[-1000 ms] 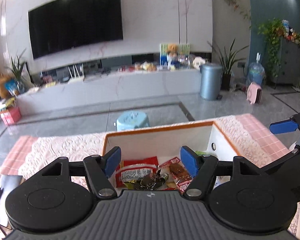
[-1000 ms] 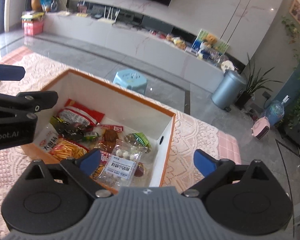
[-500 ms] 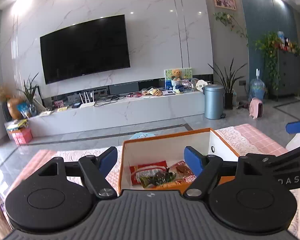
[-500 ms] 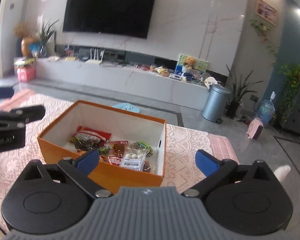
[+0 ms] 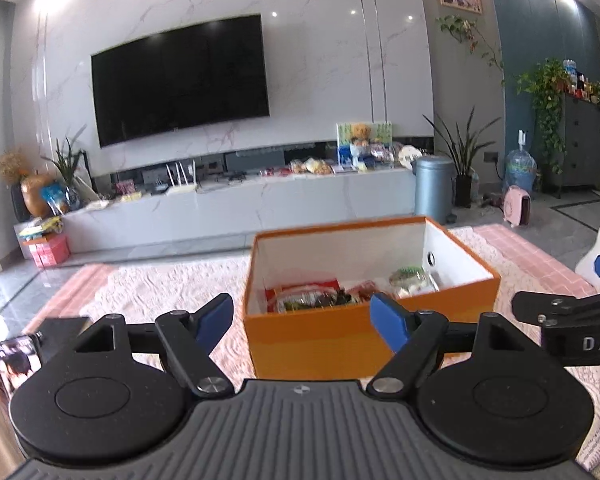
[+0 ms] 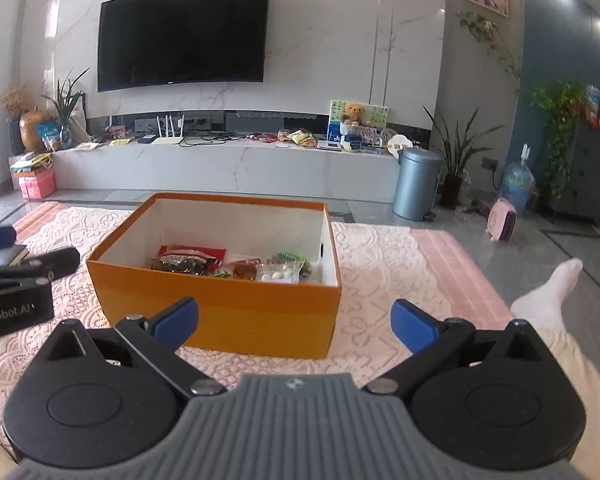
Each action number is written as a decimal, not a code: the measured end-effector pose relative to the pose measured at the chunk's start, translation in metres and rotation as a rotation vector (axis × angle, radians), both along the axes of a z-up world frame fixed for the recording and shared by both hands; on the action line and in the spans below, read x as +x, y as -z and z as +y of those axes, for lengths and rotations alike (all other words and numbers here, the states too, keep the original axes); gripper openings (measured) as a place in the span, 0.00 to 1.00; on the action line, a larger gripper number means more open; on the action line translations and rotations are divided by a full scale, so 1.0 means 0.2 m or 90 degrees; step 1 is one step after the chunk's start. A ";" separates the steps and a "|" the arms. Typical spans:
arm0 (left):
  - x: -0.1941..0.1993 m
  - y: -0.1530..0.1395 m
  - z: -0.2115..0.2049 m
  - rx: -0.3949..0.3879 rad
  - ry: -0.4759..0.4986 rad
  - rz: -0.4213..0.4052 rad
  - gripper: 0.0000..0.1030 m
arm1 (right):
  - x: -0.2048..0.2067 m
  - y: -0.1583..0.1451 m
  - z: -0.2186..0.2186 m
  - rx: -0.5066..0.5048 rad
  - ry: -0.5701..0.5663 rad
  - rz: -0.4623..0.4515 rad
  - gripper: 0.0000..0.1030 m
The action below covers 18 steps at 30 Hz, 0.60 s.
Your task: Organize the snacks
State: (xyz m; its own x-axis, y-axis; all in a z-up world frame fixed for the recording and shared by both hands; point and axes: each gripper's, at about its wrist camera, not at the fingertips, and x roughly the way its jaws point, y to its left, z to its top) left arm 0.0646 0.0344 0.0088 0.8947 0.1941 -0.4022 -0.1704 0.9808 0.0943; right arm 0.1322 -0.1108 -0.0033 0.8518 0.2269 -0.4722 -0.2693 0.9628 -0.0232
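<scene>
orange box (image 6: 228, 312) of snack packets (image 6: 236, 266) on pink lace cloth (image 6: 380, 264), beyond the right gripper (image 6: 294, 322), jaws apart

The orange box (image 6: 220, 312) looks like matt cardboard, white inside. The snack packets (image 6: 236, 266) in it are glossy, crinkled plastic film. A pink lace cloth (image 6: 380, 264) with a raised, rough pattern covers the table. Each gripper body is matt black plastic with ribbed grey rubber.

We see only the tops of the snack packets (image 6: 204, 261) over the orange box (image 6: 236, 312) near wall; their labels are too small to read. The right gripper (image 5: 572, 312) is cut off by the left view's edge, the left gripper (image 6: 16, 280) likewise in the right view.
</scene>
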 end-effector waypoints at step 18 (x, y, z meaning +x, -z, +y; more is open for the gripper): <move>0.02 0.18 0.02 -0.014 0.003 0.098 0.89 | 0.05 0.21 0.04 -0.011 -0.004 0.032 0.96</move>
